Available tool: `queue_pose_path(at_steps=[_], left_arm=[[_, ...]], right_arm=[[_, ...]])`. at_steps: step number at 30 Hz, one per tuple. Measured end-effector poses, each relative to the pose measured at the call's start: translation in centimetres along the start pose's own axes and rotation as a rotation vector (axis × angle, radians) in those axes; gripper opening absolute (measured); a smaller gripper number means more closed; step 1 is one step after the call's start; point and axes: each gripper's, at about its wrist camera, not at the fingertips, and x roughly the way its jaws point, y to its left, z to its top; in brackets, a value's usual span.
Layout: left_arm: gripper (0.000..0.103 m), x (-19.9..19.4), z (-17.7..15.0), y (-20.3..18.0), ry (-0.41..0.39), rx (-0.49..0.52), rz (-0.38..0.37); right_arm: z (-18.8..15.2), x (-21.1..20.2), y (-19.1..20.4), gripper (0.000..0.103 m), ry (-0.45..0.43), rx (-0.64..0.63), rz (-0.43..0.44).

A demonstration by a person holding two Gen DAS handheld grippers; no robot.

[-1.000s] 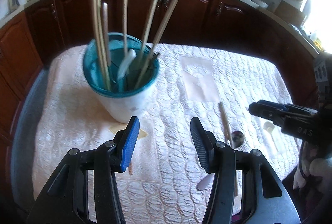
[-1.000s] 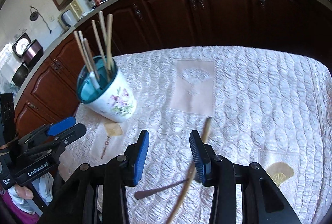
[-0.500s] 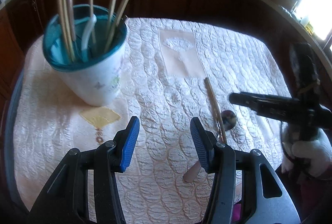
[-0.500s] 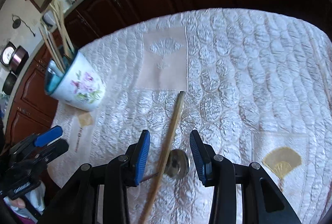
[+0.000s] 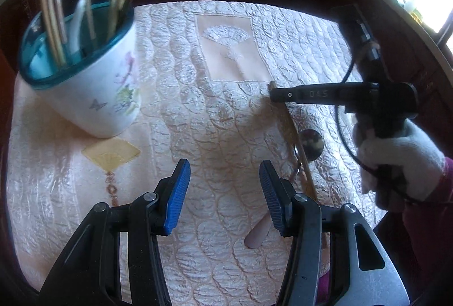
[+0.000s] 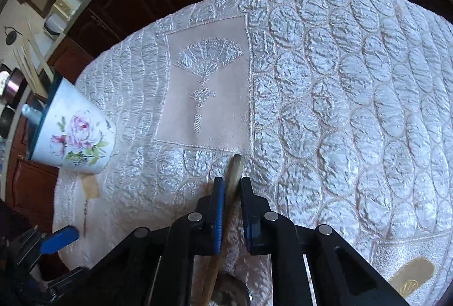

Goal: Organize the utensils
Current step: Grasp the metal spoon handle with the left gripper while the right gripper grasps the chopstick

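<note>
The right gripper [image 6: 230, 187] has just closed its fingers [image 6: 218, 202] on a wooden chopstick [image 6: 235, 170] lying mid-tabletop [image 6: 368, 79], seemingly pinching it. The left gripper [image 5: 225, 187] hangs half open, empty, near the front edge.

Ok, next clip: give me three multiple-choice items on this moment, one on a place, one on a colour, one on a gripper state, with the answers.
1. Where does the metal spoon lie?
A. inside the cup
B. on the cloth beside the chopstick
C. on the counter

2. What colour is the inside of the floral cup?
A. teal
B. red
C. yellow

3. What is the right gripper doing?
A. wide open over bare cloth
B. holding the spoon
C. closed on the wooden chopstick

Answers: 1 B, its bowl rests on the quilted tablecloth next to the stick; 2 A, rim and lining are teal; 3 C, the jaws have just been closing and the stick sits between the pads.
</note>
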Motion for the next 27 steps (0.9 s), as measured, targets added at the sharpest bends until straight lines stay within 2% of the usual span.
queue_pose_path(at_steps=[4, 11, 16, 21, 27], left_arm=[[0.051, 1.1, 0.5, -0.7, 0.019, 0.039, -0.043], [0.051, 4.1, 2.0, -3.5, 0.066, 0.151, -0.163], [0.05, 6.2, 3.1, -5.9, 0.111, 0.252, -0.238], [0.05, 7.9, 3.9, -7.8, 0.146, 0.348, -0.268], [0.05, 9.6, 4.3, -9.4, 0.176, 0.424, -0.268]], right_arm=[[-1.5, -4.1, -1.5, 0.01, -0.052, 0.012, 0.062], [-4.8, -8.1, -5.8, 0.01, -0.076, 0.067, 0.036], [-5.5, -8.1, -7.5, 0.01, -0.069, 0.126, 0.037], [-6.3, -7.6, -8.4, 0.01, -0.056, 0.151, 0.05], [-6.5, -7.4, -9.4, 0.01, -0.045, 0.166, 0.077]])
